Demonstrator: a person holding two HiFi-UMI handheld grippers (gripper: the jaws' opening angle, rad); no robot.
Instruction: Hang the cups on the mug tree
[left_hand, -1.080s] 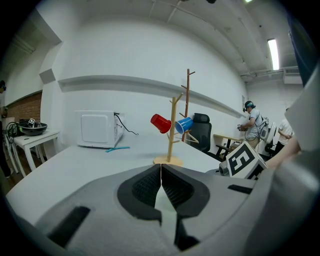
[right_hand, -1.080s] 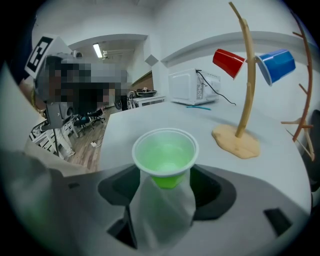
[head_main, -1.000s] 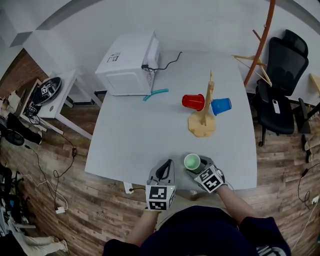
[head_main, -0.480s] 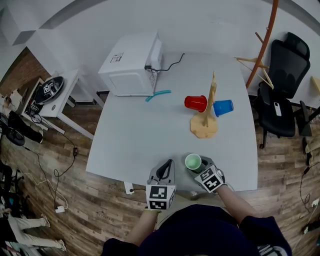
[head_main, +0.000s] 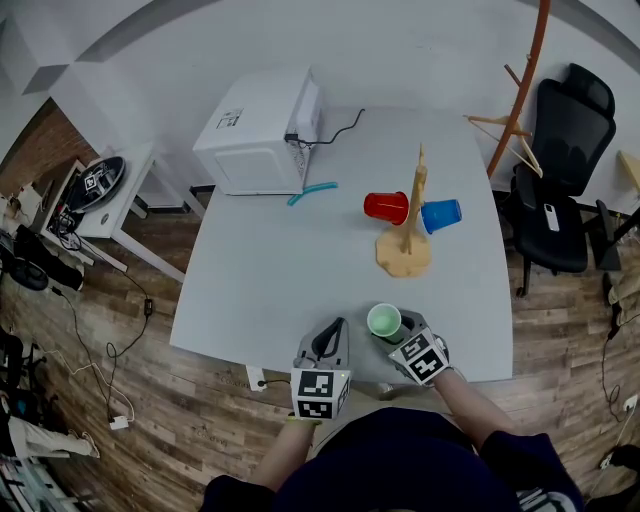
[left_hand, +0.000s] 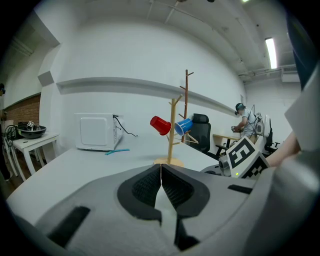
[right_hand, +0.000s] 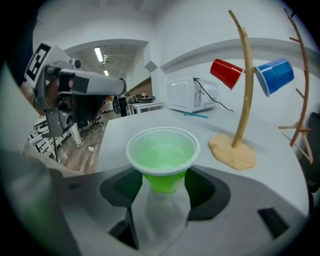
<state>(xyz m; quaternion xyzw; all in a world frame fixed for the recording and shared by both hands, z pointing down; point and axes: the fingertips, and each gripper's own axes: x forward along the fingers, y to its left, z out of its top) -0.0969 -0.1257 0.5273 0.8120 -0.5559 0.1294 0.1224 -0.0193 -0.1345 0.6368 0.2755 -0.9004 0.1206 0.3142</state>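
Right gripper (right_hand: 163, 200): jaws closed on the lower body of a translucent green plastic cup (right_hand: 162, 152), which stands upright, mouth up, between them, at the near edge of the pale grey table (head_main: 270, 280); whether its base rests on the surface or is just clear of it cannot be told. Left gripper (left_hand: 161, 186): jaws together, nothing between them, held beside the right one at the same near edge. Wooden mug tree (head_main: 408, 225): slim post on a flat round base, toward the far right of the table, well apart from both grippers. Red plastic cup (head_main: 386, 206): already hung on a peg on the tree's left side, mouth toward the post. Blue plastic cup (head_main: 441, 214): hung likewise on the right side. White microwave oven (head_main: 258, 130): far left corner, with a turquoise stick-like item (head_main: 312, 189) lying just in front. Black office chair (head_main: 565, 160): off the table's right side. Handling note, as judgement: two of three cups appear done; the green one needs carrying across, tipping sideways so its mouth faces a bare peg, and sliding on gently, light grip, without knocking the hung cups or the tree's base.
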